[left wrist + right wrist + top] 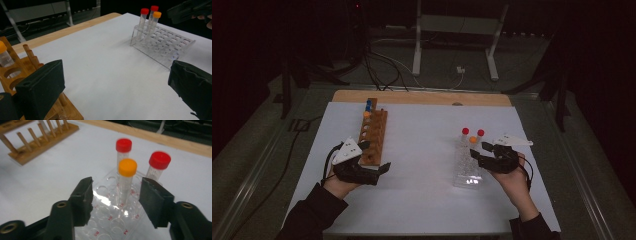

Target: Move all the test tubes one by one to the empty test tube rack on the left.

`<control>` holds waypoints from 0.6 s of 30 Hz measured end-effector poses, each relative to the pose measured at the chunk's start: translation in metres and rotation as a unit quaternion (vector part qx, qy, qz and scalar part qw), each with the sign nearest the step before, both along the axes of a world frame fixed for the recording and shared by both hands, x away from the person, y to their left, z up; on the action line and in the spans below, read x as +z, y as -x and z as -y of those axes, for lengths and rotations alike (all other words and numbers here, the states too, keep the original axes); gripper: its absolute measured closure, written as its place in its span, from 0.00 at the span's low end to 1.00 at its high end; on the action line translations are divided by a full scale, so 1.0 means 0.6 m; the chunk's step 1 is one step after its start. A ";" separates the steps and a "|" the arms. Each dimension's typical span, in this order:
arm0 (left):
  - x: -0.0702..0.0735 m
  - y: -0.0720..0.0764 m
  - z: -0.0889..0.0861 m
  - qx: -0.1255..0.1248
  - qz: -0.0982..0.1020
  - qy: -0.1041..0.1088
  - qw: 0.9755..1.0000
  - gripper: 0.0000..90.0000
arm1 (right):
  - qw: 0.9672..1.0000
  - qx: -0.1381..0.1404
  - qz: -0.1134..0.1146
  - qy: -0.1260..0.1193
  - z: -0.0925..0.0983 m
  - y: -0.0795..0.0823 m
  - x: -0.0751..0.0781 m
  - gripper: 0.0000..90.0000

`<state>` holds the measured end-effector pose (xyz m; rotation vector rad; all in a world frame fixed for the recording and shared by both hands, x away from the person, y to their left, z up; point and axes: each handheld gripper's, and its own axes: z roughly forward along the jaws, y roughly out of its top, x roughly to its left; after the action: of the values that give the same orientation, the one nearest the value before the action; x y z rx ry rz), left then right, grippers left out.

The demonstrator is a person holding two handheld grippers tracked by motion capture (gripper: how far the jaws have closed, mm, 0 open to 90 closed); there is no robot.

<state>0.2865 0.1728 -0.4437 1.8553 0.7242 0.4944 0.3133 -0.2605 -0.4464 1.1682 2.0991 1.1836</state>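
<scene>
— So, starting nearest, what does the left gripper have?
— Nothing. Its fingers stand wide apart with only bare white tabletop between them. It sits at the near end of the wooden rack, one finger just in front of the rack's pegs and holes in the left gripper view.
— And the right gripper?
— It is held at the near right of the clear plastic rack, pointing toward about ten o'clock on the high view. Its fingers are partly apart; no pad presses on anything. The orange-capped tube stands upright in the clear rack just beyond the fingertips, in line with the gap between them, not touched.
— What lies past that tube?
— Two red-capped tubes stand upright in the same rack, one at about eleven o'clock from the orange one, the other at about two o'clock.
— And farther on the left side?
— Toward the wooden rack's far end, at twelve o'clock from the left gripper, an orange cap sits in it, with a blue cap just beyond.
— Beyond everything?
— A strip of bare wood edges the tabletop's far side.
</scene>
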 end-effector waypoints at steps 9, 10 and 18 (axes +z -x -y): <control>-0.008 0.000 0.000 0.002 -0.001 -0.005 1.000 0.02 | 0.999 -0.034 -0.019 0.019 -0.006 -0.025 -0.035 0.71; -0.009 0.000 0.001 -0.001 -0.004 -0.007 1.000 0.02 | 0.999 -0.035 -0.019 0.018 -0.008 -0.028 -0.037 0.71; -0.012 -0.001 0.003 0.002 -0.006 -0.014 1.000 0.02 | 0.999 -0.037 -0.014 0.017 -0.019 -0.045 -0.039 0.78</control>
<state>0.2874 0.1709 -0.4511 1.8851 0.7318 0.4989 0.3402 -0.2489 -0.4696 1.2440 2.0699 1.0987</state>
